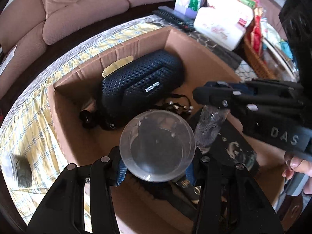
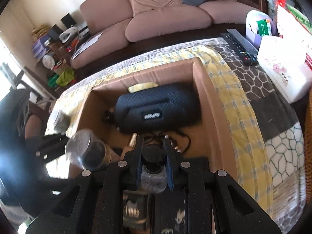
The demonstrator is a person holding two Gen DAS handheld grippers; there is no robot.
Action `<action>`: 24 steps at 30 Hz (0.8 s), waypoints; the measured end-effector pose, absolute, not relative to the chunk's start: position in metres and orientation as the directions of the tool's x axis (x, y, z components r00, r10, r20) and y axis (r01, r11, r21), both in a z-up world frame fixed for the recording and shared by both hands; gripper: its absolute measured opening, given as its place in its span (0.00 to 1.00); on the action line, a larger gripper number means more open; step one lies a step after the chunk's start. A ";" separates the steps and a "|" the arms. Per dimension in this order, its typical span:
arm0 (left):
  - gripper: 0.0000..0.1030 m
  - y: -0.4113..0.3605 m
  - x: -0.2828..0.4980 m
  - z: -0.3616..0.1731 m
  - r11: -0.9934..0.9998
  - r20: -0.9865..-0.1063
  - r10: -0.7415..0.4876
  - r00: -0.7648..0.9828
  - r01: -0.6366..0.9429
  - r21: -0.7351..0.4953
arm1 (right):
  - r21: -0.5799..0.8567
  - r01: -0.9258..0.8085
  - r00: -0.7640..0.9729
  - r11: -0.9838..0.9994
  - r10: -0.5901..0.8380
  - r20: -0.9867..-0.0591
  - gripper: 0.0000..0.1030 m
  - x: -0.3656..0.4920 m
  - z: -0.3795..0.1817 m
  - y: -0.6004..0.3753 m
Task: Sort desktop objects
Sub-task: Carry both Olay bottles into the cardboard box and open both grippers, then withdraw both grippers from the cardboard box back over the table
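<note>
An open cardboard box (image 1: 64, 128) sits on a checked cloth and holds a black textured case (image 1: 140, 81), a black cord and a dark printed box (image 1: 236, 150). My left gripper (image 1: 156, 167) is shut on a clear round jar (image 1: 157, 146), held over the box with its mouth facing the camera. It also shows in the right wrist view (image 2: 85, 148). My right gripper (image 2: 153, 152) is shut on a small clear bottle (image 2: 154, 177), over the box's near part. In the left wrist view this gripper (image 1: 212, 99) holds the bottle (image 1: 210, 124) upright.
The box (image 2: 204, 97) lies on a low table. Two remote controls (image 2: 241, 46), white tissue packs (image 2: 284, 74) and a wicker basket (image 1: 255, 58) crowd the right side. A lidded jar (image 1: 19, 167) lies on the cloth at left. A pink sofa (image 2: 156, 19) stands behind.
</note>
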State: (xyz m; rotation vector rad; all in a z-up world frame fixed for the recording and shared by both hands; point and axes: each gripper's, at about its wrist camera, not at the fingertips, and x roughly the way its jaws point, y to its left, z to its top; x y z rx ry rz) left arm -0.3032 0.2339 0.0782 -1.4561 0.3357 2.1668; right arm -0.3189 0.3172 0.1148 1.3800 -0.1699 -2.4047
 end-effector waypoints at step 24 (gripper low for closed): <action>1.00 0.083 -0.161 0.150 -0.909 -0.766 0.361 -0.532 -0.384 -0.162 | 0.278 0.348 -0.639 -0.896 -0.443 -0.629 0.94 -0.174 0.184 0.293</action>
